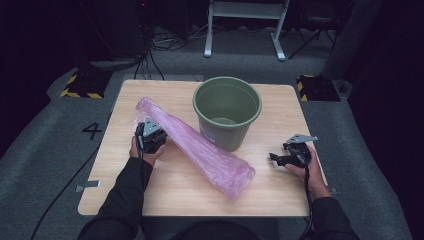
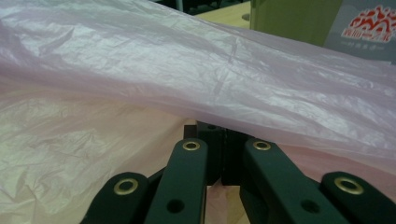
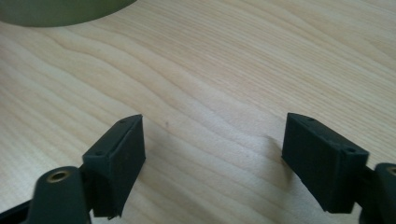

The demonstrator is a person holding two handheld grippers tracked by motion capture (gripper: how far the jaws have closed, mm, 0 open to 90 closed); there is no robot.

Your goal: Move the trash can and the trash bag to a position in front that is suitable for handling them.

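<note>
Here, left hand-held gripper (image 1: 150,136) clamped on pink bag (image 1: 200,147).

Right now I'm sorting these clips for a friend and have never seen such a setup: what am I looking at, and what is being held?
A person sits at a wooden table with a hand-held two-jaw gripper in each hand. The high view looks down from above; the two gripper views come from cameras riding on the grippers, looking along their black jaws. On the table stand a green bucket and a long pink plastic bag, which lies slantwise beside the bucket. The left gripper is shut on the bag's thin film. The right gripper is open over bare wood, holding nothing, off to the bucket's right.
</note>
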